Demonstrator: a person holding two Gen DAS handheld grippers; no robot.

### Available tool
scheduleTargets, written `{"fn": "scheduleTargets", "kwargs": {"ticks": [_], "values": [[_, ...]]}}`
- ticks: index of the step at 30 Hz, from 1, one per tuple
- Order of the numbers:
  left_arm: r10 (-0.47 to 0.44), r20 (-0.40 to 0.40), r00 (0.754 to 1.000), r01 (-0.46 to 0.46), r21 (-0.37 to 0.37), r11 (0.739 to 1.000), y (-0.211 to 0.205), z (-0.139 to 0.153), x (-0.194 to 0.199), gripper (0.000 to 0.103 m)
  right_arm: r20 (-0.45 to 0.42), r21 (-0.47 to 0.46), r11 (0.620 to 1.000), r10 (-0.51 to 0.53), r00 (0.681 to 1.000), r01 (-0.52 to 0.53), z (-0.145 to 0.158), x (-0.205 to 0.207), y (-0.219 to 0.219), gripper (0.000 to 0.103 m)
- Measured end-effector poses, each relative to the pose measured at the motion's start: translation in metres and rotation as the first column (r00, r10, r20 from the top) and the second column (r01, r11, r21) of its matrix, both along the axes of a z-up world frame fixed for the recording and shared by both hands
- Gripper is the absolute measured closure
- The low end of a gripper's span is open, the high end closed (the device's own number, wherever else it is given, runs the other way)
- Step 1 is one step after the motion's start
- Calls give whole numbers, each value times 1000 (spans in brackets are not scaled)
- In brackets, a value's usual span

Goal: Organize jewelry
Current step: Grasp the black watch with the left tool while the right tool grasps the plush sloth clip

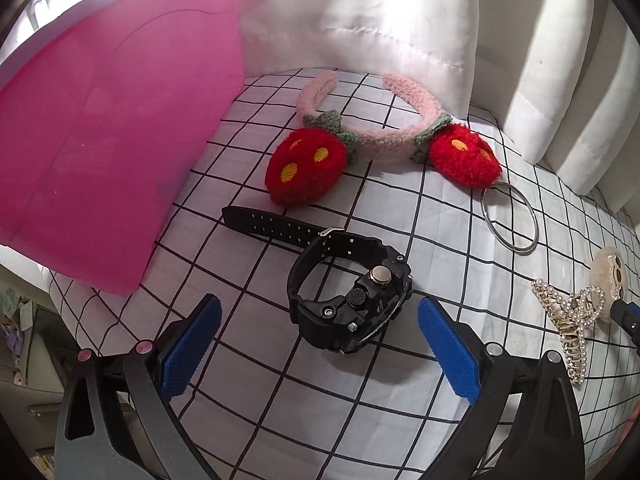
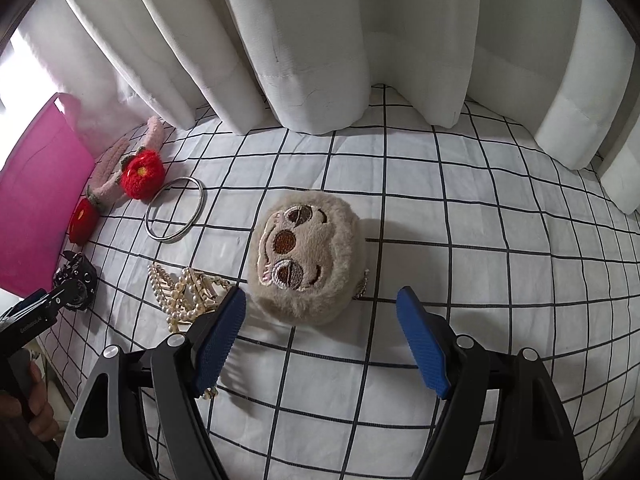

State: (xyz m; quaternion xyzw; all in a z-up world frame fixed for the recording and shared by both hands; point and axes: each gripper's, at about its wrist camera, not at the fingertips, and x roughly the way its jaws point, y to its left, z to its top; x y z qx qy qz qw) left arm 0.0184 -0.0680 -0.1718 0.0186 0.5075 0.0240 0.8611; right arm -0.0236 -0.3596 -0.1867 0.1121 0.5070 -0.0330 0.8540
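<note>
Jaws wide, the left gripper [image 1: 320,344] frames the black watch [image 1: 350,300], untouched.

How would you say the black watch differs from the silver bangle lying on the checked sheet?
The black watch is bulky and dark, with a strap trailing out; the silver bangle is a thin, plain, shiny ring. The watch rests on its side between the open left gripper fingers, while the bangle lies flat beside the strawberry headband. Both lie on the checked sheet.

White curtains [image 2: 320,40] hang behind a black-gridded white bedsheet [image 2: 480,240].
</note>
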Motion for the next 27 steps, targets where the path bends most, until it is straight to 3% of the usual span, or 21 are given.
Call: {"fn": "scheduleTargets", "kwargs": {"ticks": [18, 27], "values": [[31, -27, 999, -31, 1, 1000, -4, -25, 26, 6, -40, -17, 999, 32, 999, -33, -22, 38, 8, 29], [32, -15, 999, -32, 8, 999, -11, -32, 32, 6, -17, -75, 996, 45, 999, -46, -24, 51, 12, 29]]}}
